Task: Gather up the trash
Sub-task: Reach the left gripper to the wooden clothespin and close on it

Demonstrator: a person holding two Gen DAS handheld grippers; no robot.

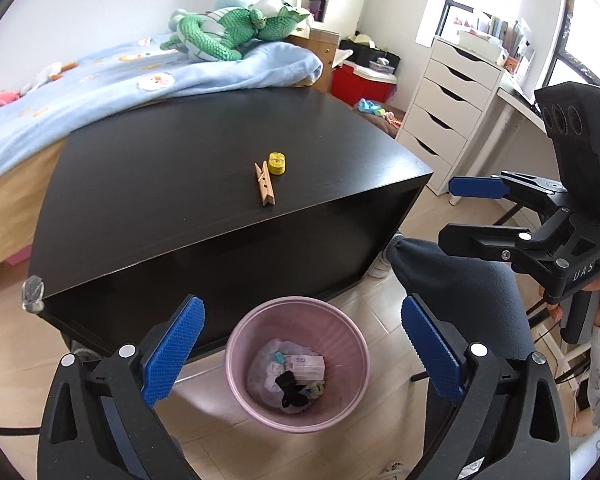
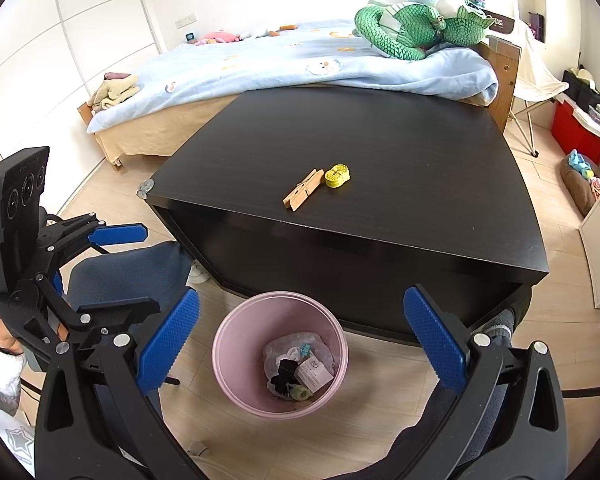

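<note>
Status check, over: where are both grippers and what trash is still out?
Left gripper and right gripper open, empty, over pink bin. Clothespin and yellow piece on black table. Nothing blocking.

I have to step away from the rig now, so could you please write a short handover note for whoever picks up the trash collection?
Left tongs: open, empty, above the pink bin.
Right tongs: open, empty, also above the bin.
Bin: on the floor in front of the dark table; it already holds several scraps, including a white card and something black.
Done: nothing is held; some trash is binned.
Left: a wooden clothespin and a small yellow piece lie close together on the table. They probably go in next; either hand looks free to take them.
</note>
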